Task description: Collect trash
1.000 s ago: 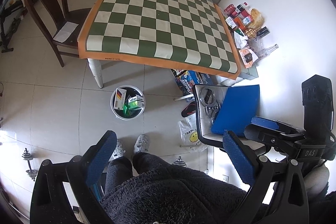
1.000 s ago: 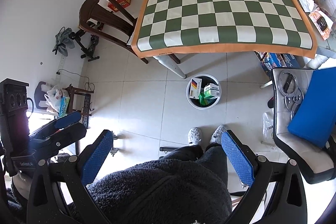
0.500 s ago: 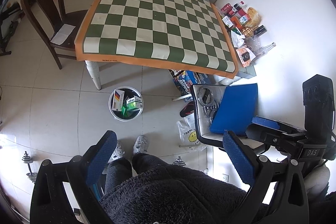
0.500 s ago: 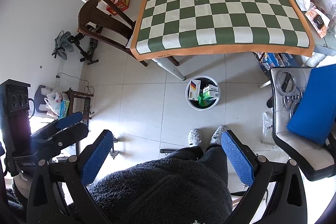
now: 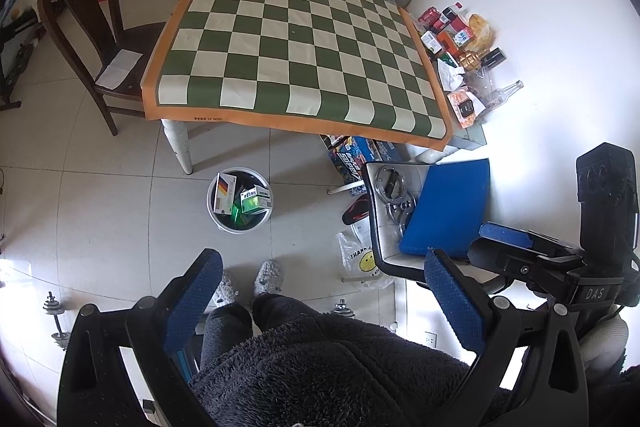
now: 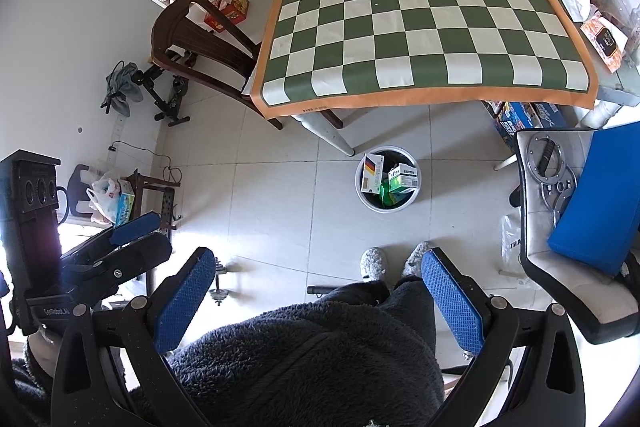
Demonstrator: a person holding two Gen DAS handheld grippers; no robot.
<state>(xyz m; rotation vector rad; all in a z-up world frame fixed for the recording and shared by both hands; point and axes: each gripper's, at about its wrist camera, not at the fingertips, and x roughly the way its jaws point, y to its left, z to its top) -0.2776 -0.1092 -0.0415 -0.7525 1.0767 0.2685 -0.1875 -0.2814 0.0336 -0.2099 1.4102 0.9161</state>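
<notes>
1. At the far left a dark wooden chair (image 5: 100, 39) is pushed up to the worktop (image 5: 296, 55); a sheet of white paper (image 5: 119, 68) lies on its seat, and whether that counts as trash cannot be told.
2. The checkered cloth on the worktop is bare across all its squares, so by my reading that surface is already dealt with.
3. On the floor just in front of the worktop's near leg stands the white trash bin (image 5: 240, 201), holding at least two cartons (image 5: 256, 198) and some green packaging: the collected trash is in there.
4. The left tongs (image 5: 320, 301) hang released above the person's lap, pads wide apart with nothing between them.
5. The right tongs (image 6: 316, 301) are likewise released and carry nothing.
6. Right of the worktop, a clutter of bottles, cans and packets (image 5: 460, 43) sits by the wall, and a smiley plastic bag (image 5: 362, 261) lies on the floor by a white chair (image 5: 390, 227). If these count as trash, they are left; otherwise the task looks near done.
</notes>
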